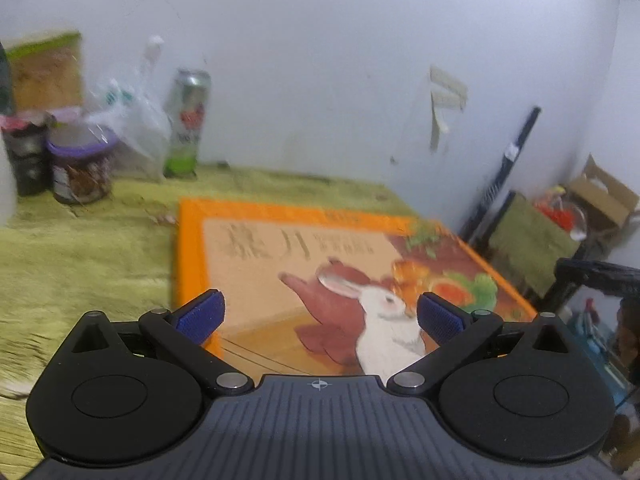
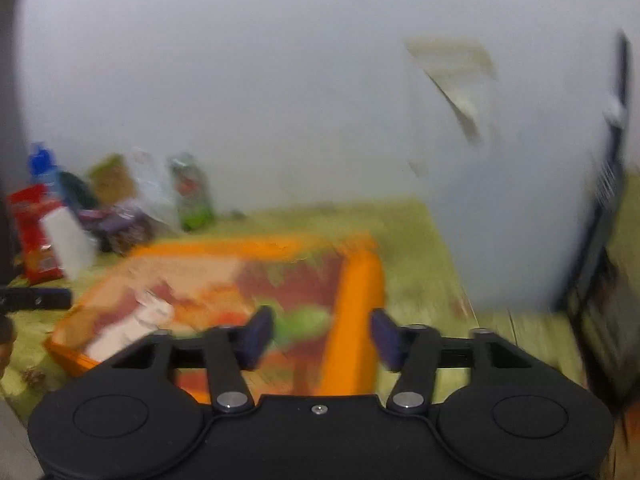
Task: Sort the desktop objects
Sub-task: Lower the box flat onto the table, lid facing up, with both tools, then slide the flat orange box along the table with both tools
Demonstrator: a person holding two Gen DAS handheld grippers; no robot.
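Note:
An orange-bordered picture book (image 1: 320,264) with a white rabbit on its cover lies flat on the green cloth (image 1: 80,248). My left gripper (image 1: 320,316) hovers over the book's near edge, open, with nothing between its blue pads (image 1: 200,316). In the blurred right wrist view the same book (image 2: 224,292) lies below and ahead. My right gripper (image 2: 322,334) is open above the book's orange right border, its pads apart and not pressing on anything.
At the back left stand a green drink can (image 1: 186,124), a clear plastic bag (image 1: 132,128), a purple-lidded jar (image 1: 82,168), a dark jar (image 1: 26,152) and a box (image 1: 46,72). A red packet (image 2: 34,232) and a blue-capped bottle (image 2: 42,164) stand further left. A cluttered stool (image 1: 532,240) lies beyond the table's right edge.

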